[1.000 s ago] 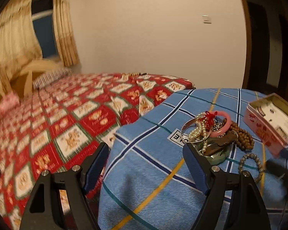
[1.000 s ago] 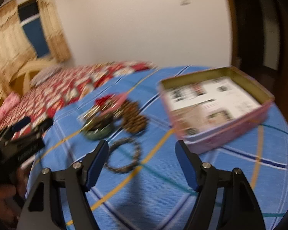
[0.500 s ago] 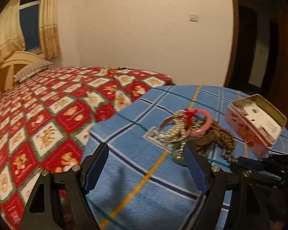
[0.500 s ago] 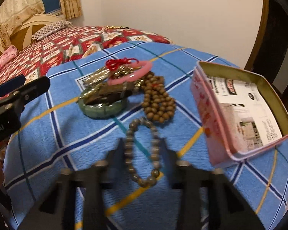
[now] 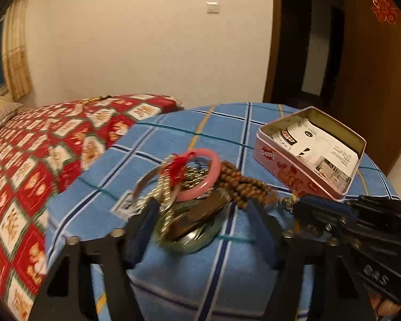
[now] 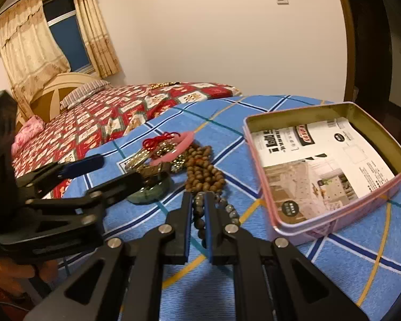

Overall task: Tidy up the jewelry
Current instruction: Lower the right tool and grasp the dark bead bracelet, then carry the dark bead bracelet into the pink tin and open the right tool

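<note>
At the far left of the room, a curtained window (image 6: 64, 30) and a wooden headboard (image 6: 56, 85) are seen, with a bed (image 6: 115, 115) covered by a red patterned quilt reaching to the round table. The table is draped in a blue plaid cloth (image 6: 254, 112). Over its left side the left gripper (image 5: 200, 219) is held with its jaws spread wide on either side of a green bangle (image 5: 197, 238). A heap of jewelry is gathered there: a pink bangle (image 5: 200, 176) with a red tassel, beaded chains, and a brown wooden bead string (image 6: 203, 174) beside it. Just in front of that string, a grey bead bracelet (image 6: 200, 214) lies on the cloth and is pinched between the nearly closed jaws of the right gripper (image 6: 198, 203). To the right, an open pink tin (image 6: 331, 222) lined with printed paper stands on the cloth, near a dark doorway (image 6: 382, 40).
</note>
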### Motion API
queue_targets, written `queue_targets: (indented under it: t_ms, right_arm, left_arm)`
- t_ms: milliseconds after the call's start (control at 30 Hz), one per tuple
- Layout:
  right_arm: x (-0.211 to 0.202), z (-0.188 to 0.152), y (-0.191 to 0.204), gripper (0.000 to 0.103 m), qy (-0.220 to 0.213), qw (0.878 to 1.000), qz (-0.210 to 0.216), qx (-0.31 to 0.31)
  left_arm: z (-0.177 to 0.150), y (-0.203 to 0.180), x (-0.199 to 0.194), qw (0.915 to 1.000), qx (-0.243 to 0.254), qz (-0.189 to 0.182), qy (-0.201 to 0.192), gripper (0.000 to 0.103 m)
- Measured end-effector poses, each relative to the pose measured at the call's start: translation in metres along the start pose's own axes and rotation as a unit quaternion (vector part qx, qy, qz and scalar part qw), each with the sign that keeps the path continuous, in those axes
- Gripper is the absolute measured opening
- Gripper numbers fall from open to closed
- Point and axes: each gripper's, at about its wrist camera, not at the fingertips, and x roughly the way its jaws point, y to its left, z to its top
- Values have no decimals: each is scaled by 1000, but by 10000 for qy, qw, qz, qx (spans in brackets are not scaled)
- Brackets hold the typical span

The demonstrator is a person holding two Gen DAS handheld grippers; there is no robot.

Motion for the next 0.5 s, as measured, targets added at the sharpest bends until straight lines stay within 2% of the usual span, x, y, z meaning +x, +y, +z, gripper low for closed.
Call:
queue_targets:
  t_ms: [100,133,267,367,400,500]
  right_arm:
    - [-7,-2,-8,12,-95,9998,110,163]
    - [-10,-1,-9,12,-167,9996,135,189]
    - [-18,0,-15,12,-348,9988,206,283]
    - [-18,1,-20,12,-380,9983,203,382]
    - [-20,1,-21,12,-412,9980,247,417]
    - [-23,2,-24,12,-508,9969,356,487]
  left_arm:
    - [4,-5,25,9994,123,0,336,41]
    - [4,-7,31,9990,139,17,429,41]
    - [5,-10,31,9993,187,130,292,35]
    - [5,-5,21,9999,46,123,56,34]
    - [5,-2,14,9999,-66,52,-118,25]
    - [7,9,-4,9980,-432,-170,-438,18]
